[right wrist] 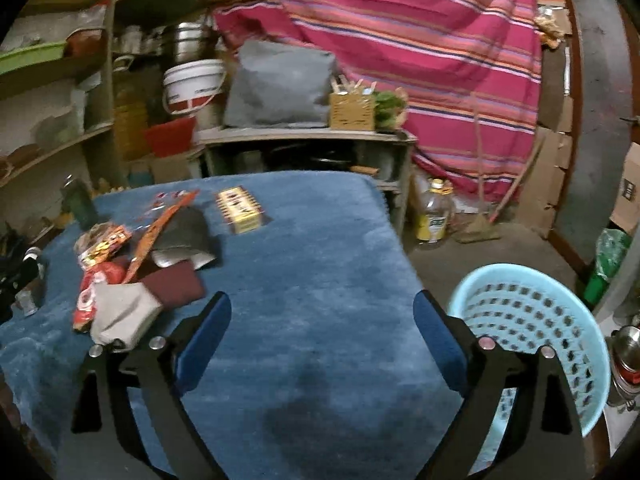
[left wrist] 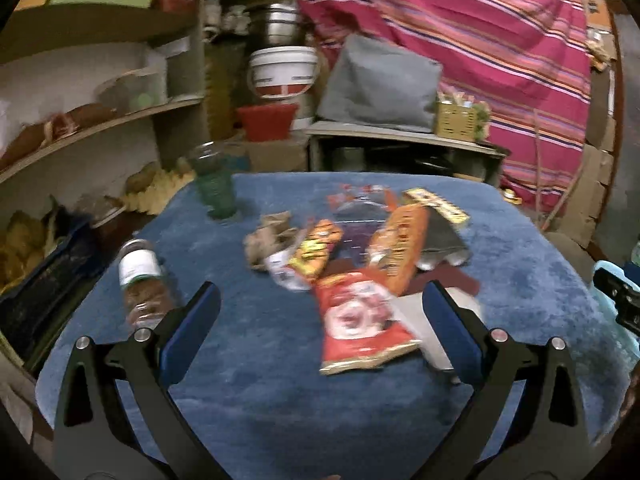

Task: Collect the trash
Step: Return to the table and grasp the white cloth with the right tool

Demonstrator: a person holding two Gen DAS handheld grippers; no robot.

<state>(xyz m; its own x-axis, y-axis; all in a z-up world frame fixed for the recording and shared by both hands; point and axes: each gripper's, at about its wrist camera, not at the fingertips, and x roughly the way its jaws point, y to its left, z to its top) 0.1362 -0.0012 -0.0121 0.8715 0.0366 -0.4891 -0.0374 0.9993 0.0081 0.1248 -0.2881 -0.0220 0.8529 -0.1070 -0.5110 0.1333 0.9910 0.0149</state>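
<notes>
Blurring wrappers (left wrist: 360, 276) beneath gaping left gripper (left wrist: 320, 304)

red wrapper (left wrist: 362, 322) on blue cloth (left wrist: 260, 360); pale blue basket (right wrist: 560, 320).

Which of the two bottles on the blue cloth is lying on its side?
The clear bottle with the white label, near the table's left edge, lies on its side. The green bottle farther back stands upright.
</notes>
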